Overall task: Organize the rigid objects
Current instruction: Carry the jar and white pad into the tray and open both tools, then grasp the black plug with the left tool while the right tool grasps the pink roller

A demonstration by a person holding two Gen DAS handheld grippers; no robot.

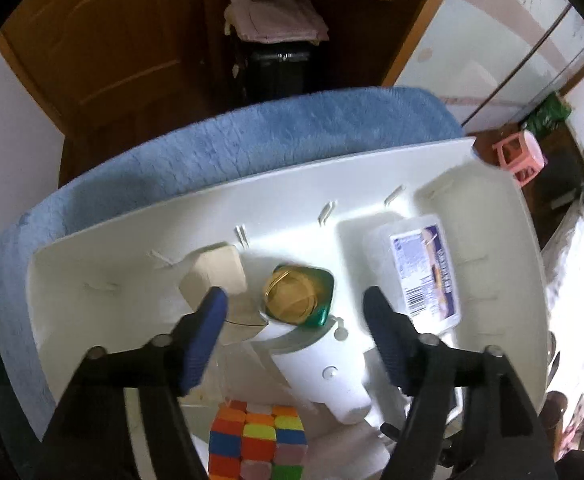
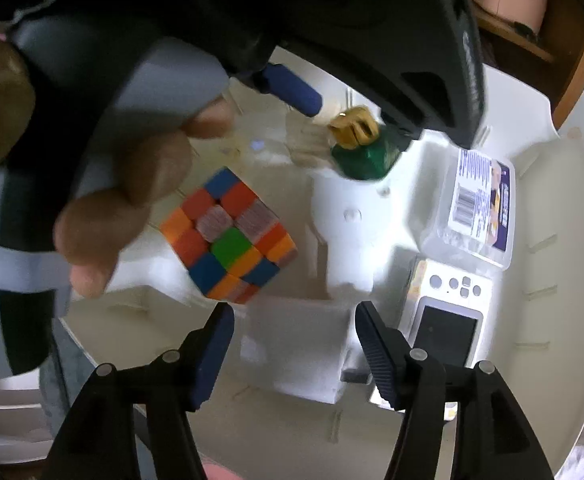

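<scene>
Blue rubber pads are sitting on the tips of my left gripper (image 1: 296, 316), and its two arms are standing apart with nothing pinched between them. It is pointing down into the white tray (image 1: 103, 264), right over the little green bottle with the gold cap (image 1: 298, 296), so I think the bottle is now resting on its own in the middle of the tray, touching a pale wooden block (image 1: 215, 272). My right gripper (image 2: 294, 336) is also spread and holding nothing, and it is hanging over a white box-shaped part of the tray (image 2: 300, 344). Just beside it, the colourful puzzle cube (image 2: 229, 236) is sitting in its own space, tilted a bit. On the other side, a clear plastic box with a purple and white label (image 2: 478, 208) is lying next to a small white gadget with a dark screen (image 2: 448, 320). I am guessing each thing is getting its own spot so nothing is rolling around. The label is showing a barcode, but its words are too blurry for me to read.
</scene>
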